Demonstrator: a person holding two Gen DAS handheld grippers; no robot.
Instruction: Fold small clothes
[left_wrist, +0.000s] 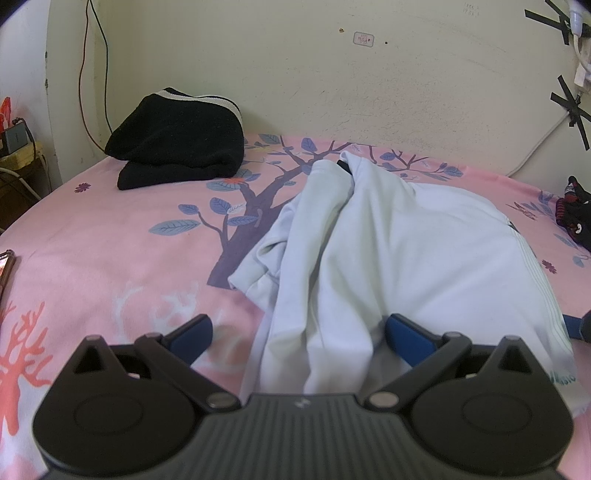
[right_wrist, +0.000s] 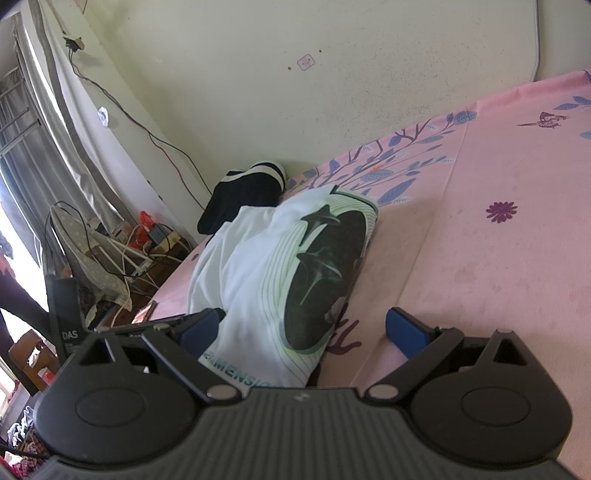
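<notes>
A pink bed sheet (left_wrist: 92, 236) printed with a purple tree, blue leaves and coral shapes covers the whole bed, which runs to a cream wall (left_wrist: 295, 74) at the far side. On the sheet lies a pale, near-white shirt (left_wrist: 388, 251), partly folded and bunched, with one sleeve hanging off to the left; in the right wrist view its dark oval print and green stripes face up (right_wrist: 325, 273). The shirt's near edge reaches in between the fingers of both tools. At the far left of the bed, against the wall, sits a folded black garment (left_wrist: 181, 144) with white stripes, well apart from the shirt. The left gripper (left_wrist: 299, 328) has its jaws spread wide, with the shirt's near hem lying between them. The right gripper (right_wrist: 306, 325) is likewise spread wide over the shirt's printed end. A phone (left_wrist: 5, 269) lies at the sheet's left edge.
</notes>
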